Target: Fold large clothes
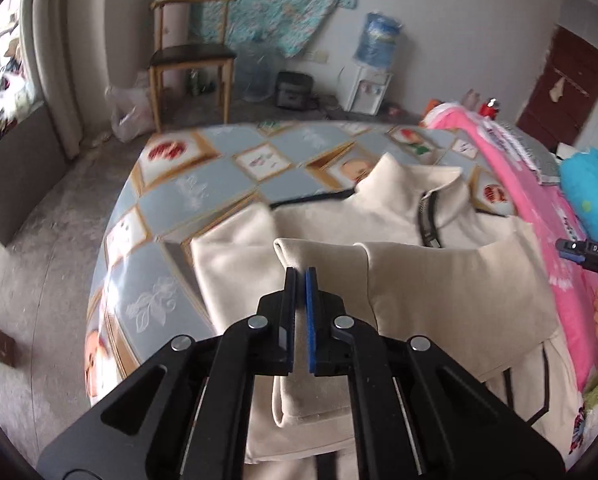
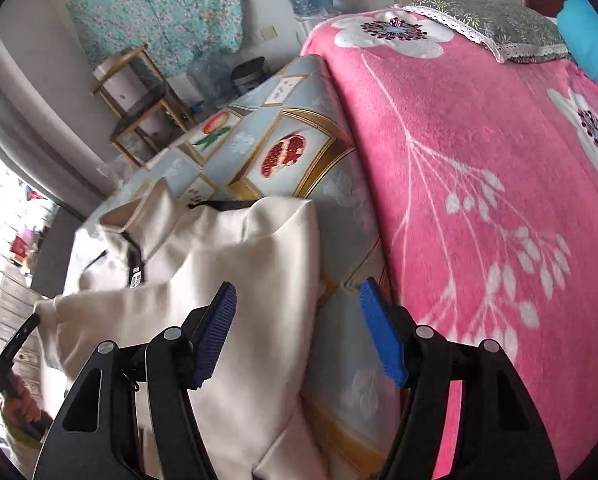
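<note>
A cream zip-up jacket [image 1: 411, 216] with black trim lies on the patterned bed cover [image 1: 203, 192], collar at the far end. Both sleeves are folded in over the body. My left gripper [image 1: 299, 276] is shut on the cuff end of the left sleeve [image 1: 323, 256] and holds it over the jacket's middle. In the right wrist view the jacket [image 2: 219, 264] lies left of centre. My right gripper [image 2: 297, 300] is open and empty, above the jacket's right edge and the bed cover [image 2: 339, 360]. It also shows at the right edge of the left wrist view [image 1: 591, 256].
A pink flowered blanket [image 2: 479, 200] covers the bed to the right of the jacket, with a grey pillow [image 2: 491, 20] and a blue cushion [image 1: 591, 192] beyond. A wooden chair [image 1: 191, 56], water bottles and a dispenser [image 1: 369, 88] stand on the floor past the bed.
</note>
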`<state>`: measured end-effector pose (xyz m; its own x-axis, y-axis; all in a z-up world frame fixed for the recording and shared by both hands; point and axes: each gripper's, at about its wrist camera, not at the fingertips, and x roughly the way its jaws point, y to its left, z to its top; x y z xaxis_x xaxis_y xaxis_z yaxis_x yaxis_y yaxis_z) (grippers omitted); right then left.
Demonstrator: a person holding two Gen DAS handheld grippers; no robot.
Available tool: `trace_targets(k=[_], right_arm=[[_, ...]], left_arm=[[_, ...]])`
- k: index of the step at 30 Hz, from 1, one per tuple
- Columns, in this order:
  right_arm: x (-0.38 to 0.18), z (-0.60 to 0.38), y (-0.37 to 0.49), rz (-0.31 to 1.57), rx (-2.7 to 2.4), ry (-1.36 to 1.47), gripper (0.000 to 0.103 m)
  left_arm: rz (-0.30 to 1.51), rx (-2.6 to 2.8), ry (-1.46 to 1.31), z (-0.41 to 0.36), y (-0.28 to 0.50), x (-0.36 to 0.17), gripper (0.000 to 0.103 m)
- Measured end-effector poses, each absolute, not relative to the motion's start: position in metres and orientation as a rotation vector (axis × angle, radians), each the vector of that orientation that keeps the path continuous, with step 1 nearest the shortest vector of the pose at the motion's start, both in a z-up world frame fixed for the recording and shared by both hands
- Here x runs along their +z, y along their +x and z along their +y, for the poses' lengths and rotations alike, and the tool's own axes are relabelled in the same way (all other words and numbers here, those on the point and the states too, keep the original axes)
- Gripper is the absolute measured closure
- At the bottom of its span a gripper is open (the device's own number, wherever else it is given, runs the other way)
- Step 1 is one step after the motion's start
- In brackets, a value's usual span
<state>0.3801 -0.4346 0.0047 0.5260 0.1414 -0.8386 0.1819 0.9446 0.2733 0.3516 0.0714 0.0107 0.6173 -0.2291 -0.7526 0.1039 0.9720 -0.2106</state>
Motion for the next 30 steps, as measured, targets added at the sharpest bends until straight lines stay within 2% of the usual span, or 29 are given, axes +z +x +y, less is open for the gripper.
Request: trace_targets(k=[5,6,7,8,13,18,24,27,29,30], right_arm=[[-0.021,-0.436,0.411,1.099,-0.068,0.356,0.062],[-0.023,-0.435,0.414,1.107,-0.064,0.349,0.070],[-0.022,-0.432,0.415,1.093,-0.066,0.315,0.086],[-0.021,-0.429,0.416,1.086,-0.060,0.298,0.097],[-0.002,-0.423,0.403,0.982,-0.060,0.251,0.098],[-0.021,-0.430,0.410,1.024,-0.098,0.256,0.098],[-0.024,-0.430,0.413,1.019,-0.097,0.255,0.098],[-0.026,-0.428,0.415,1.029,-0.093,0.245,0.098],[-0.023,-0.428,0.413,1.022,-0.100,0.239,0.087],[-0.020,-0.429,0.411,1.012,-0.110,0.236,0.075]], left_arm=[[0.948,-0.180,-0.176,0.082,0.351,-0.024,0.099],[0.951,-0.184,-0.178,0.083,0.351,-0.027,0.099],[0.950,-0.189,-0.175,0.083,0.351,-0.029,0.099],[0.945,-0.196,-0.173,0.083,0.350,-0.029,0.099],[0.869,-0.245,-0.201,0.085,0.340,-0.010,0.099],[0.982,-0.214,-0.235,0.091,0.352,-0.034,0.099],[0.936,-0.253,-0.285,0.099,0.343,-0.006,0.099],[1.020,-0.200,-0.228,0.095,0.357,-0.019,0.099],[1.087,-0.169,-0.201,0.094,0.366,-0.039,0.098],[1.091,-0.144,-0.168,0.093,0.367,-0.044,0.098]])
